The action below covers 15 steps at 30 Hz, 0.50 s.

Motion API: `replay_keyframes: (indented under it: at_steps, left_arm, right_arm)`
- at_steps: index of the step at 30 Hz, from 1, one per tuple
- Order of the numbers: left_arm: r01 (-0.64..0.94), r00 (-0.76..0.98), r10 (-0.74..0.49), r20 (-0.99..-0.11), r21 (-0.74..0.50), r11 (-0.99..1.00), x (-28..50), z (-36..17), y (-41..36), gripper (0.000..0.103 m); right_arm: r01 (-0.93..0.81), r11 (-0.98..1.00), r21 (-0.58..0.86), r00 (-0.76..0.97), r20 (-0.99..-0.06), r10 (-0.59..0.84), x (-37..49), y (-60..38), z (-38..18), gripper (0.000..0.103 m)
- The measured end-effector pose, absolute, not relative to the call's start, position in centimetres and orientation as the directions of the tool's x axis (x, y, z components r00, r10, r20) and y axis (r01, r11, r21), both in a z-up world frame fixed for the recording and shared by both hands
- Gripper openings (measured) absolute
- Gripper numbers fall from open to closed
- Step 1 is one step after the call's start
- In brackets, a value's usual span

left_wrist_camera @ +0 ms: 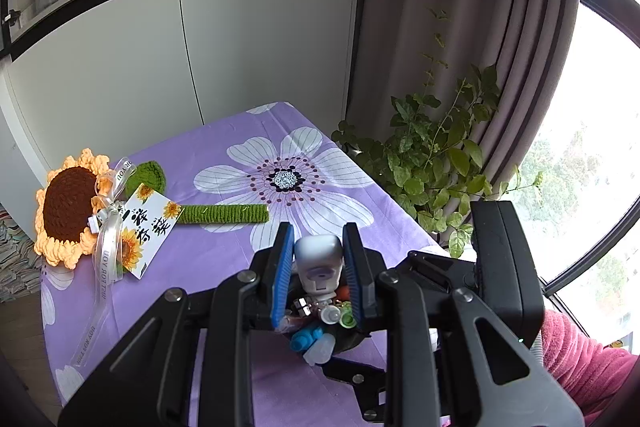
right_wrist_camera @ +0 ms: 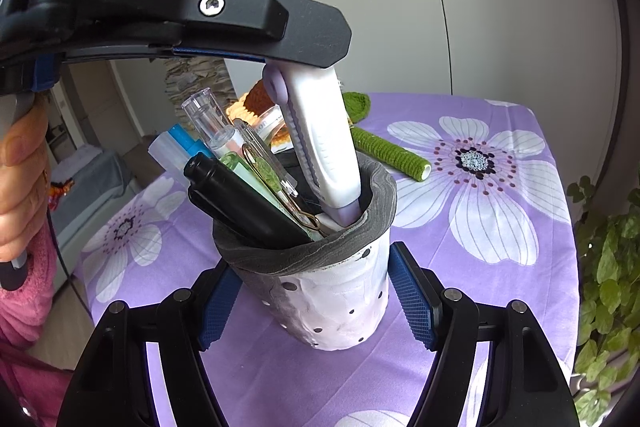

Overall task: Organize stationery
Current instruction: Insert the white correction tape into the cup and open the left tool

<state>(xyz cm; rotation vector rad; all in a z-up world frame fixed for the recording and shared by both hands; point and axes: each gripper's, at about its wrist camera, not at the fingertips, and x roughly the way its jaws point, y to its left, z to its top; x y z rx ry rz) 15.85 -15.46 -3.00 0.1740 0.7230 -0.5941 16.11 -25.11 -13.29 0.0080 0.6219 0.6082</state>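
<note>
A white perforated pen holder (right_wrist_camera: 332, 291) with a grey liner stands on the purple floral tablecloth (right_wrist_camera: 500, 267). My right gripper (right_wrist_camera: 310, 267) is shut on it, a blue pad against each side. Several pens (right_wrist_camera: 240, 195) lean out of it to the left. A white and lavender utility knife (right_wrist_camera: 320, 131) stands tilted with its lower end inside the holder. My left gripper (right_wrist_camera: 296, 63) comes in from the upper left, shut on the knife's top end. In the left wrist view the blue pads of the left gripper (left_wrist_camera: 319, 231) clamp the knife (left_wrist_camera: 318, 255), with pen caps (left_wrist_camera: 306, 339) below.
A crocheted sunflower (left_wrist_camera: 70, 205) with a card and a green stem (left_wrist_camera: 224, 214) lies at the table's far left. A leafy plant (left_wrist_camera: 432, 155) stands off the table's right edge by the window. White cabinets stand behind. A hand (right_wrist_camera: 20, 179) and pink sleeve (left_wrist_camera: 580, 355) show at the sides.
</note>
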Motion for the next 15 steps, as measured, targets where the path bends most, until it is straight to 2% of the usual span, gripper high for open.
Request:
replay_keyframes:
  at_steps: [11,14,15]
  left_arm:
    - [0.59,0.557,-0.437,-0.707,-0.034,0.806,15.6,-4.1,-16.0,0.023]
    - [0.584,0.548,-0.452,-0.704,-0.066,0.809,15.7,-3.8,-15.5,0.029]
    - [0.575,0.555,-0.45,-0.699,-0.068,0.816,15.8,-3.7,-15.2,0.037]
  right_arm:
    - [-0.532,0.827,0.18,0.646,-0.545,0.534,16.1,-25.1,-13.3,0.073]
    - [-0.532,0.827,0.183,0.646,-0.544,0.536,16.1,-25.1,-13.3,0.073]
    - [-0.532,0.827,0.182,0.646,-0.544,0.535,16.1,-25.1,-13.3,0.073]
